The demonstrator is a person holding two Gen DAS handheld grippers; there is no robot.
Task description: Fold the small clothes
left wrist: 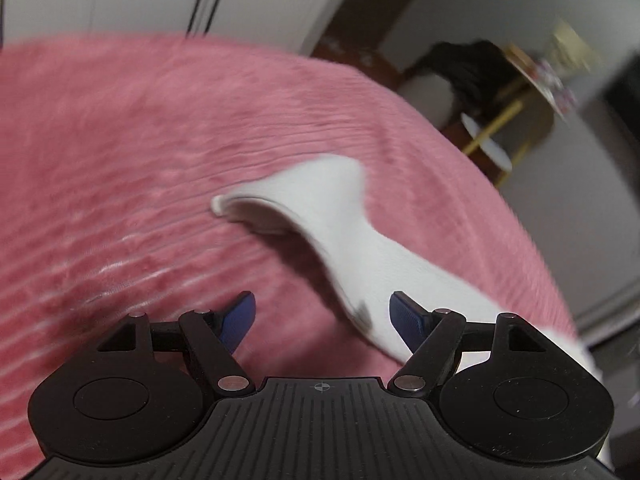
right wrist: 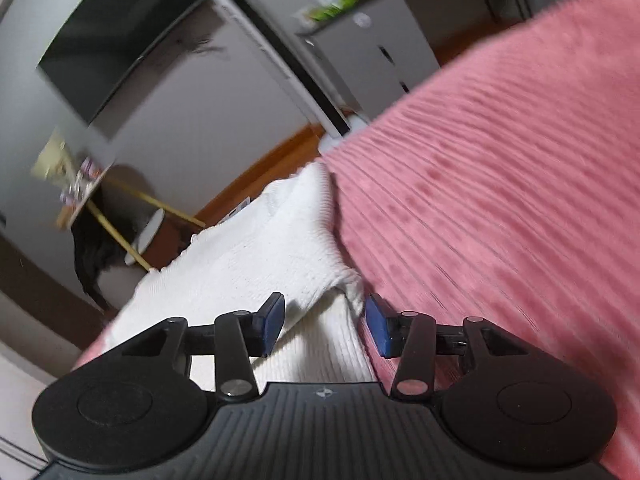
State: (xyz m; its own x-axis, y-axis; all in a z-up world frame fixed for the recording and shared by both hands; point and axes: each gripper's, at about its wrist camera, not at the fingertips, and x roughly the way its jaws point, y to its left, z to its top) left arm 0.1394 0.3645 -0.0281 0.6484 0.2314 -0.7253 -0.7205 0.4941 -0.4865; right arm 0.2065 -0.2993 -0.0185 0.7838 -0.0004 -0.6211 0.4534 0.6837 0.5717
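Observation:
A white sock (left wrist: 340, 216) lies on the pink ribbed bedspread (left wrist: 140, 140), its open cuff pointing left and its foot running down to the right, behind my right finger. My left gripper (left wrist: 322, 312) is open just above the bedspread, with the sock's narrow part near its right blue pad (left wrist: 404, 316). In the right wrist view the white knit sock (right wrist: 256, 248) stretches along the bed's left edge on the bedspread (right wrist: 500, 180). My right gripper (right wrist: 325, 324) is open, its jaws either side of the sock's fabric, not closed on it.
The bed edge drops off to the right in the left wrist view and to the left in the right wrist view. Beyond it stand a small yellow-legged table (right wrist: 120, 216), a dark garment (left wrist: 472, 68), a wall-mounted television (right wrist: 120, 40) and a grey cabinet (right wrist: 372, 56).

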